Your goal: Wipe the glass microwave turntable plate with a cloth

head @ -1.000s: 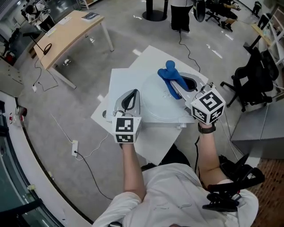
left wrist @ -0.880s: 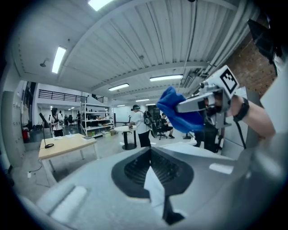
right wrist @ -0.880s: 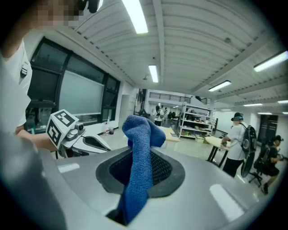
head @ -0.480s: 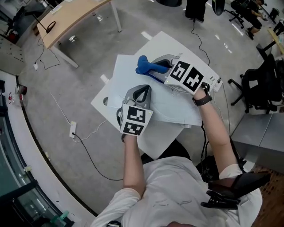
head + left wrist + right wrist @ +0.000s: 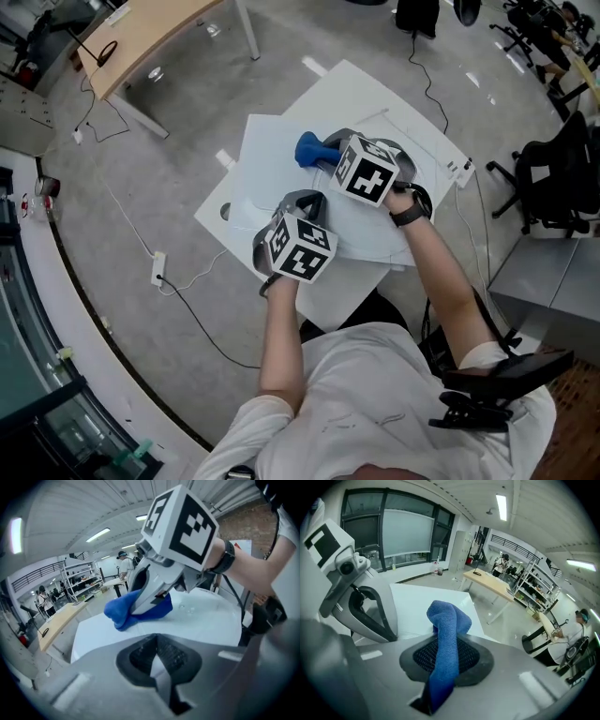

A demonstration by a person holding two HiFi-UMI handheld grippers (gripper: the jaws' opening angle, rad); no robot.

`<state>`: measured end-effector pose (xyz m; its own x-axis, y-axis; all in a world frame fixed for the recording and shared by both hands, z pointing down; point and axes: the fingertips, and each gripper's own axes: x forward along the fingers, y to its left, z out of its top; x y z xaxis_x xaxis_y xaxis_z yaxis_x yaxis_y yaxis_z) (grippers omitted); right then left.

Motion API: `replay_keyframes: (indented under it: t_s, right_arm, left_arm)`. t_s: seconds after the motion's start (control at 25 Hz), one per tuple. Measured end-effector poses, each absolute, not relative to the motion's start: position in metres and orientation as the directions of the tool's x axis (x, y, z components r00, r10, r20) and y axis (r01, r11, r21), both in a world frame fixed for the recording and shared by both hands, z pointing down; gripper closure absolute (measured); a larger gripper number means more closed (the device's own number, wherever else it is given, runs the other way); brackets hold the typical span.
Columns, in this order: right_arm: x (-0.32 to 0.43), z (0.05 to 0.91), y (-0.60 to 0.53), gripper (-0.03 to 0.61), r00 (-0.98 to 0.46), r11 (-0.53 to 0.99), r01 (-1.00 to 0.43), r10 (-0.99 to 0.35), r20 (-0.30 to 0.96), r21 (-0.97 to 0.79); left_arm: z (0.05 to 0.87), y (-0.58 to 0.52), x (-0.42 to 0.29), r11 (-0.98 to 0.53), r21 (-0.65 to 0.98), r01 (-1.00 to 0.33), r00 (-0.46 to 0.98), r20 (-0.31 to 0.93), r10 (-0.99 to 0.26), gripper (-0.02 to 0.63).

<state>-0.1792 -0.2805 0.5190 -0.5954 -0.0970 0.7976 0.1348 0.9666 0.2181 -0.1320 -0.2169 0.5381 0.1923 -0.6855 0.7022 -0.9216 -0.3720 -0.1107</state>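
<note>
The right gripper (image 5: 330, 154) is clamping a blue cloth (image 5: 310, 148) between its closed jaws, and the cloth's bunched end is sticking out past them and pressing down on the glass plate (image 5: 204, 615), which is lying flat on the white table (image 5: 375, 94). The left gripper (image 5: 299, 201) is sitting at the plate's near edge, its jaws drawn together on what looks like the rim. Nothing but the cloth is resting on the plate.

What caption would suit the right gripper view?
Right gripper shut on a blue terry cloth, above the white table.
</note>
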Motion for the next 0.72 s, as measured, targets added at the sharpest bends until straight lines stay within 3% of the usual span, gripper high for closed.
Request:
replay_keyframes:
  t_s: [0.32,0.72]
  right_arm:
    - [-0.138,0.522,-0.348,0.515,-0.554,0.964,-0.063,-0.250,0.794,0.260]
    - [-0.030,0.524,-0.373,0.515,-0.464,0.920,-0.309,-0.366,0.807,0.239]
  left_arm:
    - [0.539,-0.223,-0.133,-0.311,-0.111,-0.944,0.155,0.681,-0.716,0.611]
    - [0.546,-0.222,-0.138,-0.323,-0.207,-0.923,0.098,0.686,-0.721,0.611]
